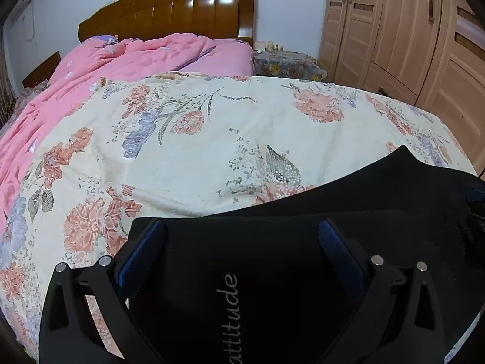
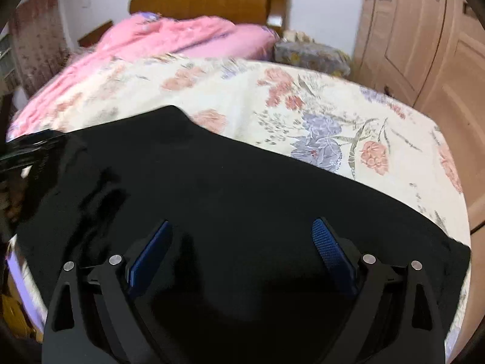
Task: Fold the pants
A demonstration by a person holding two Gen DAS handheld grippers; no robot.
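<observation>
Black pants (image 1: pixel 303 257) lie flat on the floral bedspread (image 1: pixel 212 139) near the bed's front edge, with grey lettering on the cloth. My left gripper (image 1: pixel 239 227) hovers over the pants, open, its blue pads spread wide and nothing pinched between them. In the right wrist view the same pants (image 2: pixel 230 188) stretch across the bed. My right gripper (image 2: pixel 242 224) is open above the black cloth, its pads apart and clear of it. The picture there is blurred.
A pink quilt (image 1: pixel 106 60) is bunched at the head of the bed below a wooden headboard (image 1: pixel 182 9). A cloth-covered nightstand (image 1: pixel 285 63) and a wooden wardrobe (image 1: pixel 409 36) stand at the right. The bed's right edge (image 2: pixel 463 212) drops off beside the pants.
</observation>
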